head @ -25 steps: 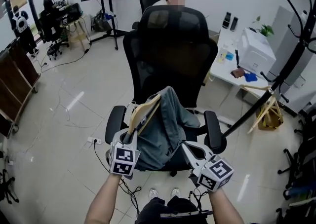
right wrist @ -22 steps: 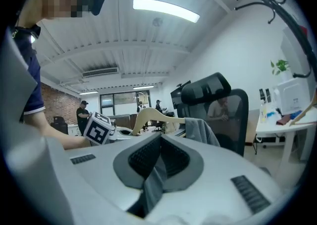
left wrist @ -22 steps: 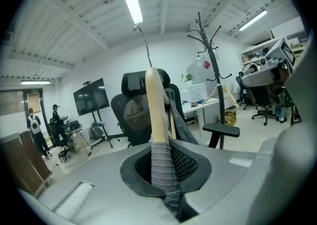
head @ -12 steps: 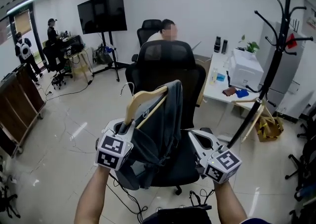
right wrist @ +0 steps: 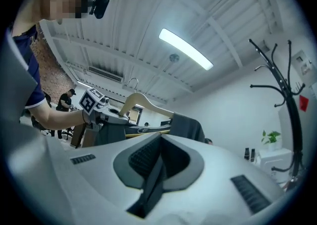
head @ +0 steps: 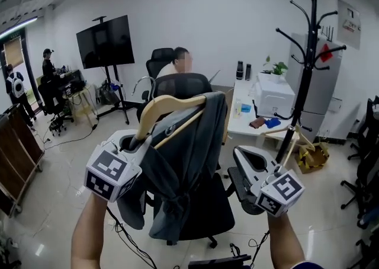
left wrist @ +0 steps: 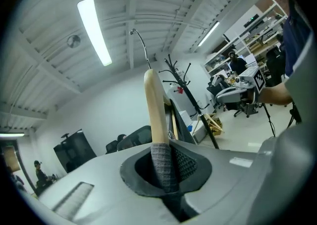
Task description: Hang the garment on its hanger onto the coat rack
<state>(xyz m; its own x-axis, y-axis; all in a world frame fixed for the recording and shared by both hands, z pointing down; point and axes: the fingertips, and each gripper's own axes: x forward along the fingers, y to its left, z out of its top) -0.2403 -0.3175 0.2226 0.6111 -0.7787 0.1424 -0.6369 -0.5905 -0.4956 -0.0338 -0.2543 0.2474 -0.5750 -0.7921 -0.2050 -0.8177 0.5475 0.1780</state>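
Note:
A pale wooden hanger [head: 172, 105] with a wire hook carries a grey-blue garment [head: 180, 170] that hangs down in front of me. My left gripper [head: 140, 143] is shut on the hanger's left arm, which stands up between the jaws in the left gripper view [left wrist: 156, 115]. To the right, my right gripper [head: 243, 155] is shut with nothing in it, apart from the garment. The black coat rack [head: 306, 66] stands at the right, well beyond the hanger. From the right gripper view I see the hanger [right wrist: 143, 102], the garment [right wrist: 189, 126] and the coat rack [right wrist: 283, 87].
A black office chair [head: 185, 87] stands right behind the garment, with a person [head: 173, 66] seated beyond it. A white desk [head: 249, 111] with a printer sits near the rack's foot. A TV stand [head: 104, 42] and other people are at the far left.
Both grippers have risen. The hanger and garment came up off the chair seat and now hang in the air at chair-back height. The coat rack's top has come into view.

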